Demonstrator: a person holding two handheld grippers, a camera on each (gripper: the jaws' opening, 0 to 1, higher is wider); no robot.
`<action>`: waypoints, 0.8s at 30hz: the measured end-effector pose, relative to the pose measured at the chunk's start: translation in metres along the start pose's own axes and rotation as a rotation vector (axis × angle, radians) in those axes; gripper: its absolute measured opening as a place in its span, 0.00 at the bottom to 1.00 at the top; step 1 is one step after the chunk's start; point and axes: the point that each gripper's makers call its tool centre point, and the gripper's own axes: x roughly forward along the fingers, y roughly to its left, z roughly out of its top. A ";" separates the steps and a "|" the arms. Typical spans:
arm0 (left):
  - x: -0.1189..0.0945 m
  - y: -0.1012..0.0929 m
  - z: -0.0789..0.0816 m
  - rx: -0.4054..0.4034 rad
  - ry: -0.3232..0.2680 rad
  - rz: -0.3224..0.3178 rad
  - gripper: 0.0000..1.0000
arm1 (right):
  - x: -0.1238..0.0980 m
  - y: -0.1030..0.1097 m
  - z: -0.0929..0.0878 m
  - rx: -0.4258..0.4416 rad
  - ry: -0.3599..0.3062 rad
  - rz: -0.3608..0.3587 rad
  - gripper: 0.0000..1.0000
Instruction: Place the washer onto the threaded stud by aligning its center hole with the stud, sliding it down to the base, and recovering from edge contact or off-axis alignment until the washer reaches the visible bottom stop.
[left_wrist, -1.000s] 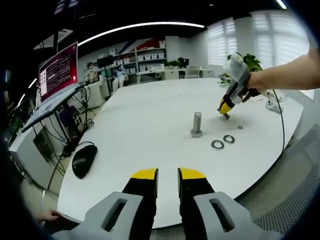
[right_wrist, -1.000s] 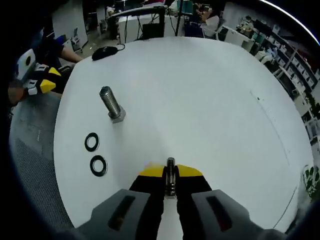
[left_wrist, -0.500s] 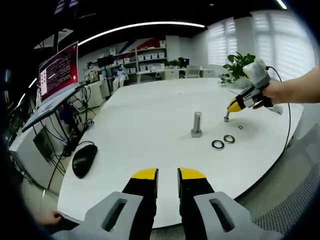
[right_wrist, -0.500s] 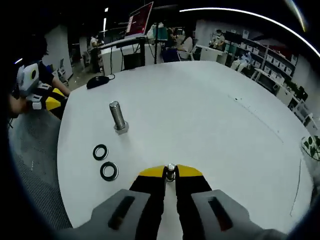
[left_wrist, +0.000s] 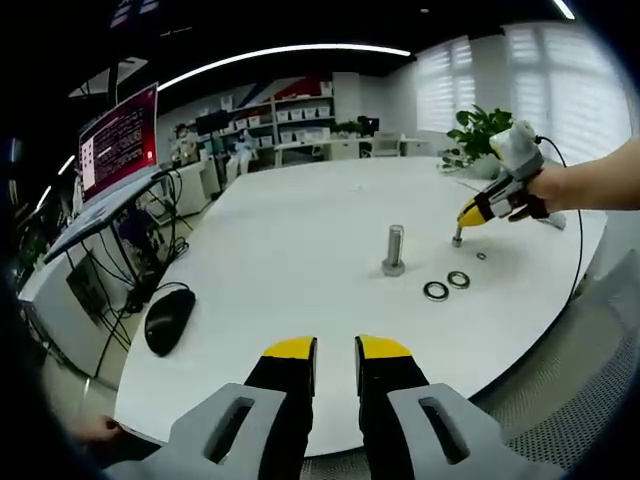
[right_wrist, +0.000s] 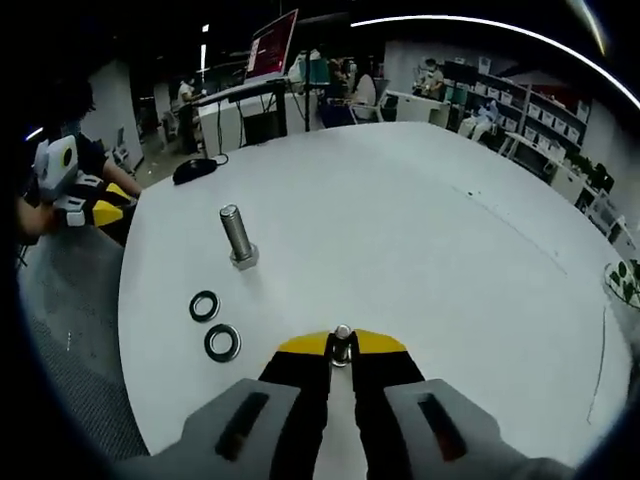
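Observation:
A large threaded stud (left_wrist: 394, 250) (right_wrist: 238, 237) stands upright on the white round table (left_wrist: 290, 220). Two dark washers (left_wrist: 436, 290) (left_wrist: 459, 279) lie flat beside it, also seen as the washers (right_wrist: 204, 305) (right_wrist: 222, 342). My right gripper (right_wrist: 342, 340) (left_wrist: 460, 228) is shut on a small metal bolt (right_wrist: 342, 346), held just above the table to the right of the stud. My left gripper (left_wrist: 336, 350) hovers at the table's near edge with its jaws a little apart and nothing between them; it appears at the table's edge as the left gripper (right_wrist: 112, 203).
A black mouse (left_wrist: 168, 320) (right_wrist: 196, 170) lies near the table's left edge. A tiny metal piece (left_wrist: 481, 256) sits beyond the washers. A lit monitor (left_wrist: 118, 140) stands on a side desk, and a plant (left_wrist: 480, 125) at the far side.
Over the last second my right gripper has lifted and drawn away to the right of the stud with the small bolt. Stud, washers and left gripper have stayed put.

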 end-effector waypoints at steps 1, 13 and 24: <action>0.000 0.000 0.000 0.000 -0.002 0.000 0.13 | 0.000 0.000 -0.001 0.003 0.009 0.003 0.12; 0.000 0.000 0.001 -0.002 -0.008 0.001 0.13 | -0.013 0.000 -0.006 -0.034 0.050 0.015 0.16; -0.001 0.000 0.002 -0.002 -0.011 0.000 0.13 | -0.022 0.007 -0.020 -0.116 0.159 0.119 0.17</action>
